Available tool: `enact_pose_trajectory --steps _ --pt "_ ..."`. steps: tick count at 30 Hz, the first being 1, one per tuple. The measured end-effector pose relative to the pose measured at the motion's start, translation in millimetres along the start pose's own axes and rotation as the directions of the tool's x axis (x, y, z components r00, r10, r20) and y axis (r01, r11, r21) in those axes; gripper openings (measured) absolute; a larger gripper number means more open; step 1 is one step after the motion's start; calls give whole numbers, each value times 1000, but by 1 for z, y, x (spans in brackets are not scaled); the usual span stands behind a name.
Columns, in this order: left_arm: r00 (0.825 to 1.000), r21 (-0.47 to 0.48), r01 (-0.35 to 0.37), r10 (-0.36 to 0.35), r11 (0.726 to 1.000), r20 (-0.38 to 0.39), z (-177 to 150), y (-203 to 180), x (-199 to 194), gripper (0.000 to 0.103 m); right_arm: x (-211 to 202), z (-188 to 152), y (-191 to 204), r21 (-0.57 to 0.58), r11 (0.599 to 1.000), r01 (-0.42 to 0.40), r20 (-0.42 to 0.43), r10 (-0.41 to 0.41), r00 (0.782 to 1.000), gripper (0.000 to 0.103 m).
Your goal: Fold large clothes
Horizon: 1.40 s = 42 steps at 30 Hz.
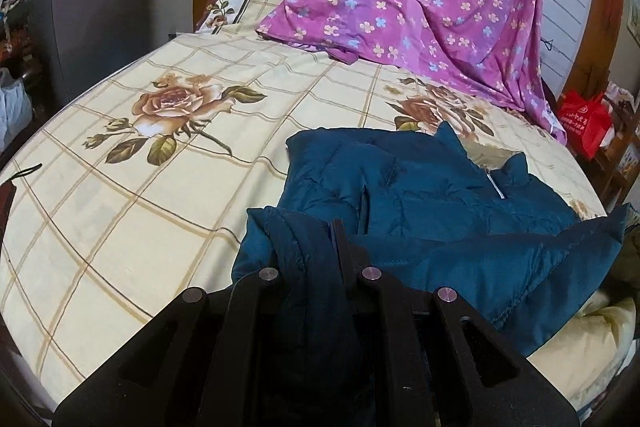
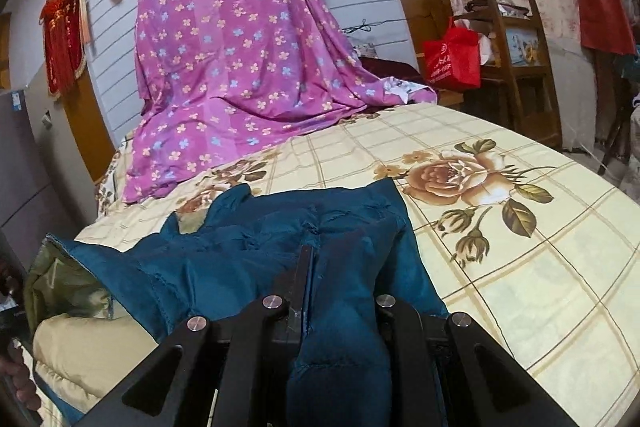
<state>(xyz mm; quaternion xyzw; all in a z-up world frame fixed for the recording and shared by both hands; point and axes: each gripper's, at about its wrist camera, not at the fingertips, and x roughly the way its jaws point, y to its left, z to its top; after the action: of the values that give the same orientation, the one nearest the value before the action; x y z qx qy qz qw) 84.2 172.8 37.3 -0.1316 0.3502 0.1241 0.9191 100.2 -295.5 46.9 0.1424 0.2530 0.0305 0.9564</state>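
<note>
The left tool (image 1: 316, 239) is clenched on a thick fold of the teal padded jacket (image 1: 432, 211), the cloth bunched between its two fingers and spilling down over the tool body. The right tool (image 2: 320, 267) likewise grips a gathered ridge of the same jacket (image 2: 280, 251), with one finger showing as a dark blade beside the fabric and the other hidden under it. The jacket lies on the bed (image 1: 120, 211), near its front edge, partly folded over itself; its collar and zip (image 1: 494, 187) point toward the far end, and an olive lining (image 2: 68, 279) shows at one open side. Beyond it the floral bedsheet is bare up to a purple flowered cloth (image 2: 240, 59) draped over something tall at the head of the bed. The jacket looks puffy, light and soft, with a slick shell that will likely slide and spring open after folding. Best hold is probably at seams, hem or cuff edges, where the padding is thinner and the grip bites through both layers
</note>
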Motion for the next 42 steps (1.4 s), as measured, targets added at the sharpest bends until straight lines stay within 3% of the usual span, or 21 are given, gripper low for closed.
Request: enact_pose_trajectory --steps 17,19,23,28,32,35,38,39,42 --pt "1000 -21 10 -10 1000 -16 -11 5 -1 9 -3 4 -9 135 991 -21 -103 35 994 13" --pt "999 -33 35 -35 999 3 -12 9 -12 9 -14 5 -10 130 992 -8 -82 19 996 13" --pt "996 -71 83 -80 994 49 3 17 -43 9 -57 31 2 66 997 -48 88 42 995 13" --pt "985 -105 145 -134 984 111 63 15 -62 9 -55 76 18 41 996 -81 176 73 982 13" --pt "981 -69 153 -143 986 128 116 -10 -32 9 -18 104 16 96 988 -123 223 99 970 13" --pt "983 -8 138 -136 990 124 129 -28 7 9 8 104 11 103 988 -118 246 90 965 13" --pt "994 -25 102 -101 994 49 118 -33 67 9 41 96 2 130 985 -112 193 86 977 13" --pt "996 -43 93 -92 995 22 111 -30 81 9 73 91 -5 173 978 -118 101 101 990 13" --pt "995 -87 80 -84 993 -53 90 -24 121 13 110 82 -16 230 968 -98 -44 111 993 13"
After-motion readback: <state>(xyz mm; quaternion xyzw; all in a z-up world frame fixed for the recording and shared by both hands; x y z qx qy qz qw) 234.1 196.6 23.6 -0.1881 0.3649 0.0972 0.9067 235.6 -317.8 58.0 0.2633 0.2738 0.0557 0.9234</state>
